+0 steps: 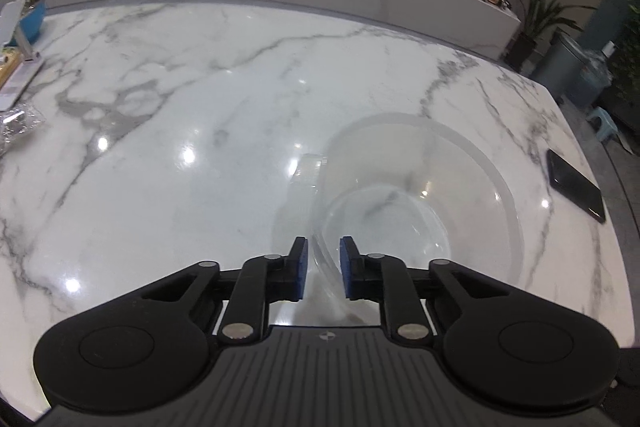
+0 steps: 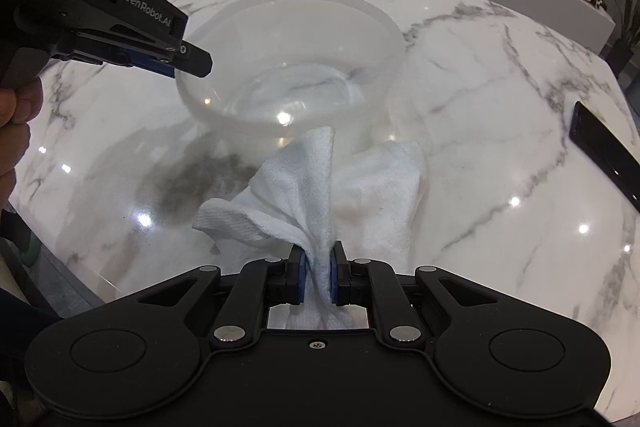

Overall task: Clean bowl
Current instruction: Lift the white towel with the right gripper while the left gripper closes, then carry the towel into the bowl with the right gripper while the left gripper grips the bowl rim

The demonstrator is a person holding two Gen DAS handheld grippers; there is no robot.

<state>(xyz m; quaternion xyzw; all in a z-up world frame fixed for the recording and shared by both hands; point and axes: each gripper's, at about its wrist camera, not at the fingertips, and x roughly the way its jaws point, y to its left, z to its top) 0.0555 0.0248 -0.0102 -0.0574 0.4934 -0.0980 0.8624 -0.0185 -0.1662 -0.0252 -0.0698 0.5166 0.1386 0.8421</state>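
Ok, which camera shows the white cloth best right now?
The right wrist view: the white cloth fills its center, pinched in the right gripper, trailing toward the clear bowl. The left wrist view shows no cloth.

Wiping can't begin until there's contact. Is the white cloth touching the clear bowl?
Cannot tell. In the right wrist view the white cloth tip overlaps the clear bowl near wall; no view shows contact or gap.

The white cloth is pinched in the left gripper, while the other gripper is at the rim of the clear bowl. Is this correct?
Not quite. The white cloth is pinched in the right gripper, as the right wrist view shows. The left gripper is the one at the rim of the clear bowl.
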